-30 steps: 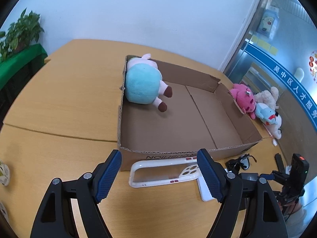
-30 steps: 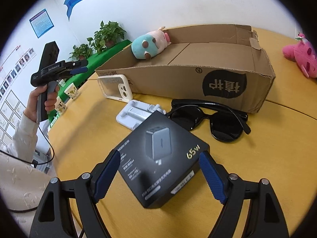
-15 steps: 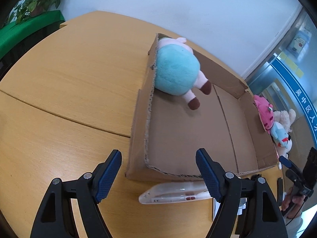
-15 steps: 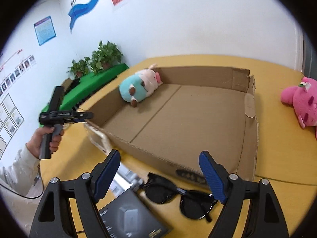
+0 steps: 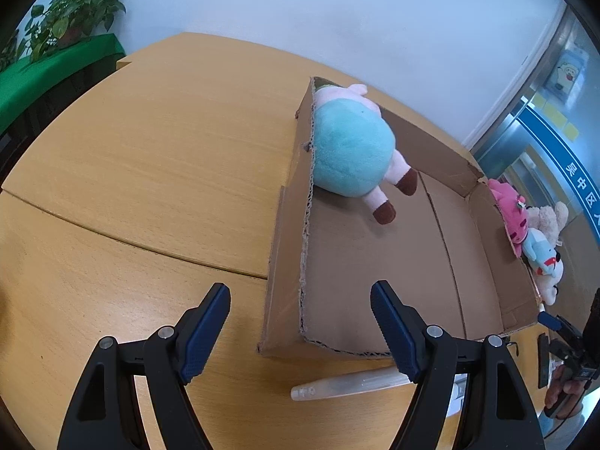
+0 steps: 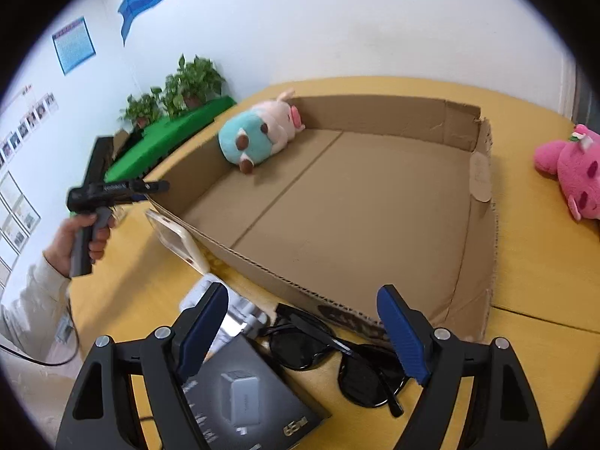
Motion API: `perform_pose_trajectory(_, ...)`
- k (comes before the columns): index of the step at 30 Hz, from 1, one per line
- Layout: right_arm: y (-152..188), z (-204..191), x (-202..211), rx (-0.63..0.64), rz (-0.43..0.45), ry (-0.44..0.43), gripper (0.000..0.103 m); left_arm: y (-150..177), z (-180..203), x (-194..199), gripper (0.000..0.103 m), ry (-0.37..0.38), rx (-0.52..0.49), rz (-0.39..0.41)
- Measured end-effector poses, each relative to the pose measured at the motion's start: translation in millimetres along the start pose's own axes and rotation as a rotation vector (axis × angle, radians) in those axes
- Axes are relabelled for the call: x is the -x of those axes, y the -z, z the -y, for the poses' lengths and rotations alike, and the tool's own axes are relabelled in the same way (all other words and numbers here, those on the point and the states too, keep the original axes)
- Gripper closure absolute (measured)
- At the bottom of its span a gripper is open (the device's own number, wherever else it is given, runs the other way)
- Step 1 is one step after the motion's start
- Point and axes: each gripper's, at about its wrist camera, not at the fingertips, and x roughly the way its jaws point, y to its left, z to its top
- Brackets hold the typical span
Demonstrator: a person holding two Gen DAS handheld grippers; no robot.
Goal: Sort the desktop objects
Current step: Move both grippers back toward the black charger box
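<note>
A shallow cardboard box (image 5: 378, 273) (image 6: 360, 202) lies on the wooden table. A teal and pink plush pig (image 5: 352, 153) (image 6: 258, 131) lies in its far corner. My left gripper (image 5: 300, 332) is open and empty, hovering above the box's near left corner. A clear phone case (image 5: 348, 386) (image 6: 176, 238) lies in front of the box. My right gripper (image 6: 302, 333) is open and empty above black sunglasses (image 6: 337, 356), a black charger box (image 6: 243, 397) and a white stand (image 6: 232, 307).
Pink, beige and blue plush toys (image 5: 525, 225) lie beyond the box's right wall; the pink one also shows in the right wrist view (image 6: 573, 165). Potted plants stand on a green-covered surface (image 6: 168, 138) past the table's far edge.
Both grippers have risen and tilted to look down at the box. The left one moved left toward the box's corner. Both stay open and empty.
</note>
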Motion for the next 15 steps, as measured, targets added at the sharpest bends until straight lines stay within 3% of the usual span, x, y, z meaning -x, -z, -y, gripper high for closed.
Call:
perform_pose_trajectory(5, 27.1, -13.1, 35.0, -0.008, 0.012, -0.023, 0.021, 4.8, -3.3, 11.3, 0.027, 0.012, -0.015, 0.013)
perform_pose_trajectory(11, 81.8, -16.6, 38.4, -0.060, -0.084, -0.045, 0.021, 11.4, -4.8, 16.7, 0.028, 0.058, -0.016, 0.009)
perform_pose_trajectory(15, 100.0, -13.2, 36.5, -0.123, -0.089, -0.067, 0.021, 12.3, -1.9, 22.4, 0.028, 0.045, -0.028, 0.018)
